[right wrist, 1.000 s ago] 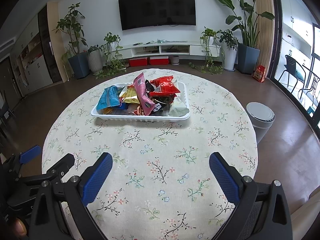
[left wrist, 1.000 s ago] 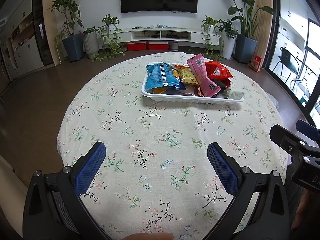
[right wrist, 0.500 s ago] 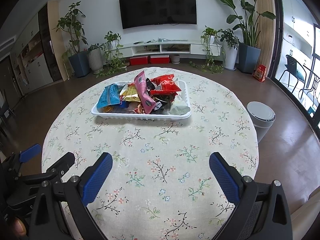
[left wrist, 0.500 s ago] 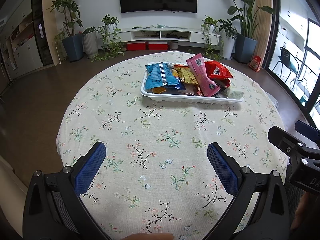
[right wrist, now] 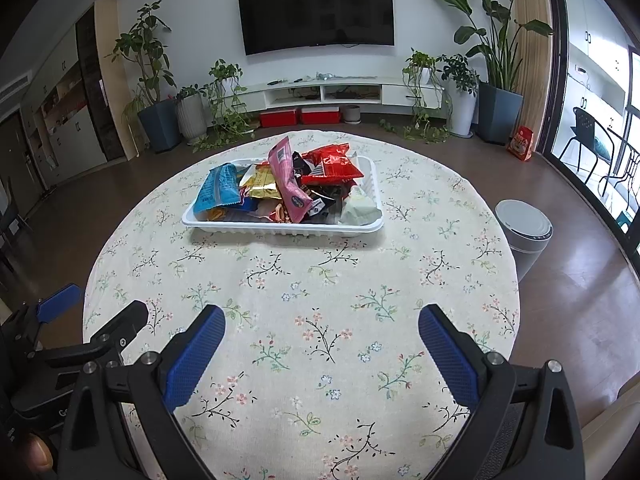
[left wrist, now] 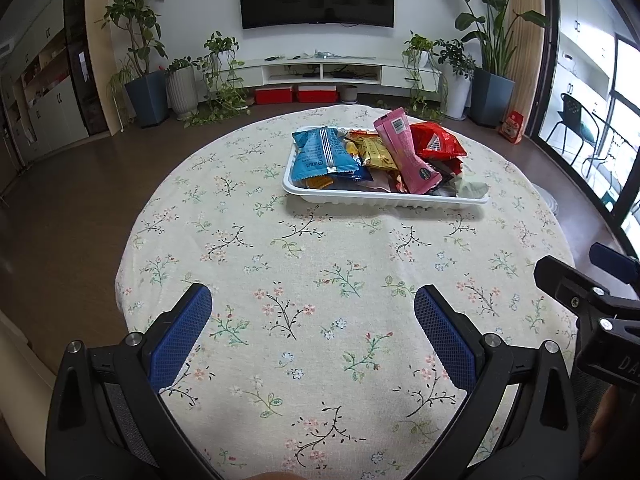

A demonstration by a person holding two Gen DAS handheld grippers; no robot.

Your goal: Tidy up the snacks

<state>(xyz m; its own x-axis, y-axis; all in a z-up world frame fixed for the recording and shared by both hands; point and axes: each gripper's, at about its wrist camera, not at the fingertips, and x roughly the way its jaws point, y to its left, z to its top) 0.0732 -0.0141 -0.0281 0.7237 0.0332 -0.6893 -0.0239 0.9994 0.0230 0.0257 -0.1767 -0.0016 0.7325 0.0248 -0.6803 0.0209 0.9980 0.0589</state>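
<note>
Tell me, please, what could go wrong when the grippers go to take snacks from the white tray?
1. The packets lie heaped in the white tray; pulling out the pink packet, which leans across others, may drag neighbours over the low rim.
2. The tray sits on a loose floral tablecloth that is creased just before it; a push could slide both.
3. The left gripper and right gripper, both open, sit close together and might collide when reaching.

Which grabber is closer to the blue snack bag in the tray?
Left, though only slightly. The blue snack bag lies at the tray's left end. The left gripper hovers nearly straight before it; the right gripper hovers farther right. Both are open, well short of the white tray.
</note>
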